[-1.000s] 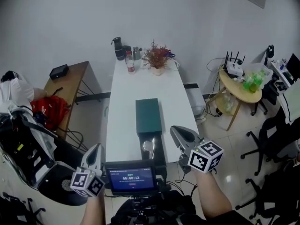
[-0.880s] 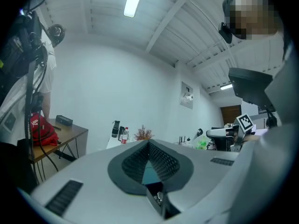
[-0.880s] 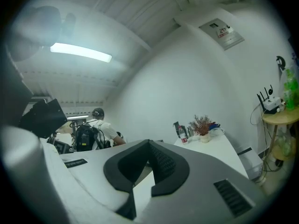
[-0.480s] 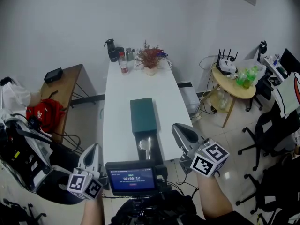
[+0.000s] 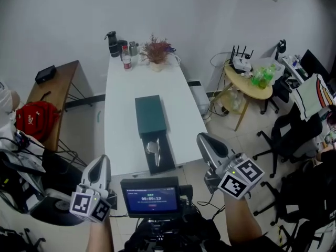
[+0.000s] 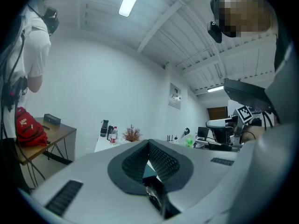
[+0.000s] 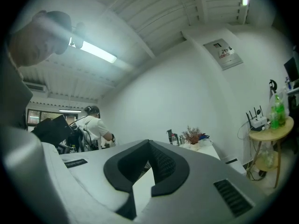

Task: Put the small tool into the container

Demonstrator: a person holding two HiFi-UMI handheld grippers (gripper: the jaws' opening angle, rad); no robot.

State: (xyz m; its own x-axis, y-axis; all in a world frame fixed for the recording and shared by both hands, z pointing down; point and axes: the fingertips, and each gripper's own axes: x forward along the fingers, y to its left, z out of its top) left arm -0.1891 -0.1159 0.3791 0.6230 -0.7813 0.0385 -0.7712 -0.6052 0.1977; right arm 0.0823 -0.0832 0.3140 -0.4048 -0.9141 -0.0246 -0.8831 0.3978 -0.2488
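Head view showed the white table [image 5: 118, 130] at frame centre, the green container [image 5: 149, 114] lying along it, a black tray [image 5: 168, 155] just below that. Left gripper [image 5: 102, 160] and right gripper [image 5: 205, 139] hung lower left and lower right, both clenched on nothing, well apart from the small tool [image 5: 153, 148], silvery, on the tray. One gripper likely needed its jaws spread before lowering across the tool's narrow end.

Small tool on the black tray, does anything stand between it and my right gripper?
Nothing visible does. The small tool lies on the black tray at the table's near end; the right gripper hovers by the table's right edge, with only bare tabletop and air between them.
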